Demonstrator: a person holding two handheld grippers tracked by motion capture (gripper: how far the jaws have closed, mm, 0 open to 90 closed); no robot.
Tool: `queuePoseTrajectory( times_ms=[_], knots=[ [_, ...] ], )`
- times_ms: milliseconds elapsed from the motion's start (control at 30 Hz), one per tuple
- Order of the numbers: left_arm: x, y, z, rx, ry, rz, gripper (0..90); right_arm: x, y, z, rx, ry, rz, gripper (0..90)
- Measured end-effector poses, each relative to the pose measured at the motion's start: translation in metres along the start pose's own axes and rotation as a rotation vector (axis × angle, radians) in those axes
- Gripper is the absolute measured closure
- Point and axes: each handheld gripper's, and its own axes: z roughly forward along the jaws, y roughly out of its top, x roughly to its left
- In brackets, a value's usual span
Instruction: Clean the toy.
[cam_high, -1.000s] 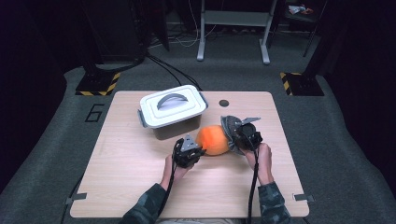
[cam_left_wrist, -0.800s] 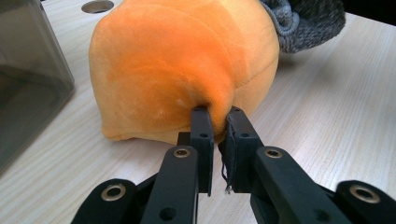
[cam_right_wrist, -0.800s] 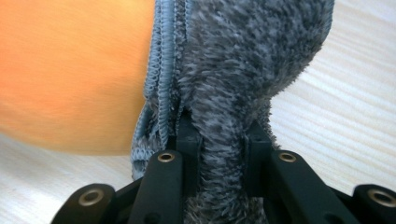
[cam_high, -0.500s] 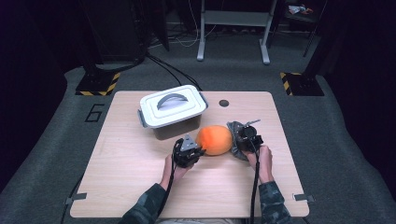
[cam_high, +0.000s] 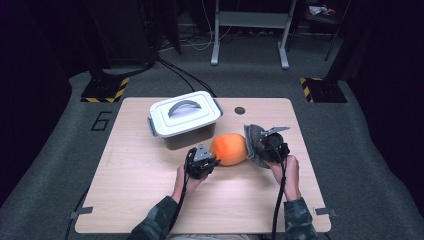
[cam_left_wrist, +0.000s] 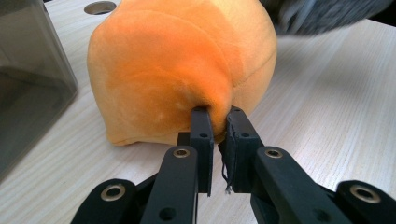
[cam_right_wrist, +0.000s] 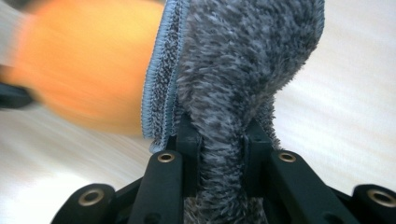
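An orange plush ball (cam_high: 230, 148) lies on the wooden table (cam_high: 150, 200) in front of a lidded box. My left gripper (cam_high: 204, 161) is shut on a pinch of the orange plush ball (cam_left_wrist: 182, 70), its jaws close together around a fold of the fabric. My right gripper (cam_high: 260, 145) is shut on a grey fuzzy cloth (cam_high: 253, 142) held up against the ball's right side. In the right gripper view the grey cloth (cam_right_wrist: 243, 70) stands bunched between the jaws, with the orange ball (cam_right_wrist: 88, 70) blurred behind it at the left.
A white lidded box with a grey handle (cam_high: 185, 117) stands just behind the ball at the left. A round hole (cam_high: 240, 110) sits in the table top near the far edge. Dark floor with cables and stand legs surrounds the table.
My right gripper with the grey cloth has shifted slightly around the ball's right side, ending lower and closer to it. The left gripper and the ball have stayed put.
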Motion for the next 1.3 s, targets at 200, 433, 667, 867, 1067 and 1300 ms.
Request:
queuePoseTrajectory(
  times_ms=[200, 433, 667, 867, 1067, 1300],
  knots=[
    [0.0, 0.001, 0.0, 0.003, -0.002, 0.001, 82.9, 0.032, 0.017, -0.019, -0.066, 0.054, -0.089, 74.0],
    [0.001, 0.001, 0.0, 0.007, -0.008, 0.006, 82.9, 0.06, 0.029, -0.01, -0.067, 0.146, -0.155, 74.1],
    [0.0, 0.0, 0.001, 0.011, -0.009, 0.003, 82.9, 0.065, 0.03, 0.008, -0.02, 0.074, -0.187, 74.4],
    [0.0, 0.0, 0.001, 0.011, -0.012, 0.001, 82.9, 0.054, 0.027, 0.007, -0.001, 0.008, -0.156, 74.6],
    [0.001, -0.001, 0.001, 0.015, -0.018, -0.009, 82.9, 0.033, 0.021, 0.013, 0.017, -0.04, -0.1, 74.6],
    [0.003, -0.003, 0.001, 0.015, -0.014, -0.008, 82.8, 0.009, 0.009, 0.032, 0.061, -0.03, -0.033, 74.6]
  ],
)
